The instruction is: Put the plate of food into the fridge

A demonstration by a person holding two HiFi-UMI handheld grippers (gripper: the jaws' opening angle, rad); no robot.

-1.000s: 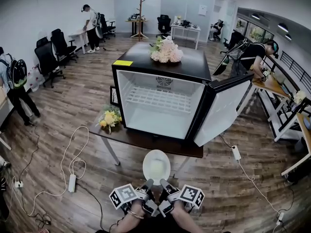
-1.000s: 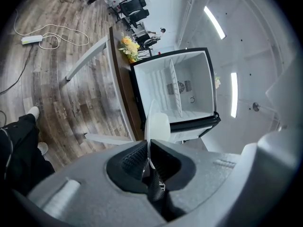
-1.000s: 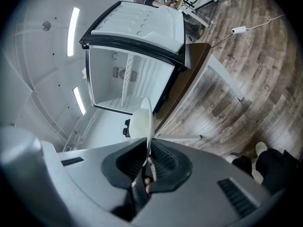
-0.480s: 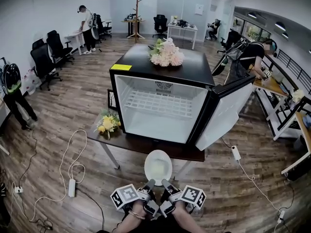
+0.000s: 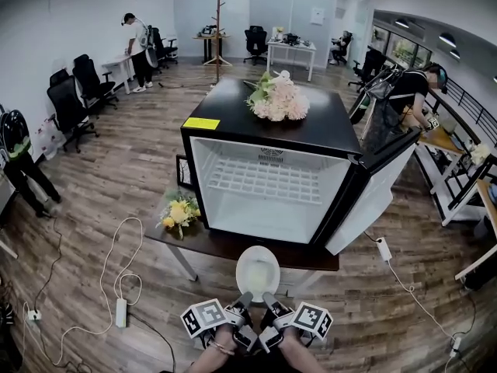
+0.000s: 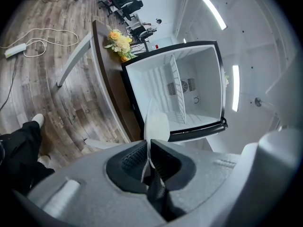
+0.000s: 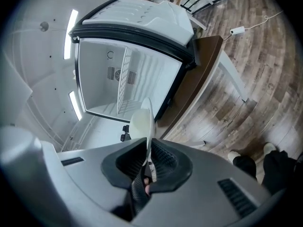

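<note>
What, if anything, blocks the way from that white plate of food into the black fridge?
Nothing visible does. The round white plate of food, pinched by the left gripper and right gripper, faces the black fridge, its door standing wide open to the right. Inside is only a white wire shelf.

Head view: steeply down, facing the open fridge [image 5: 264, 212] front. Both gripper views, rolled sideways and nearer, share the fridge's interior.
</note>
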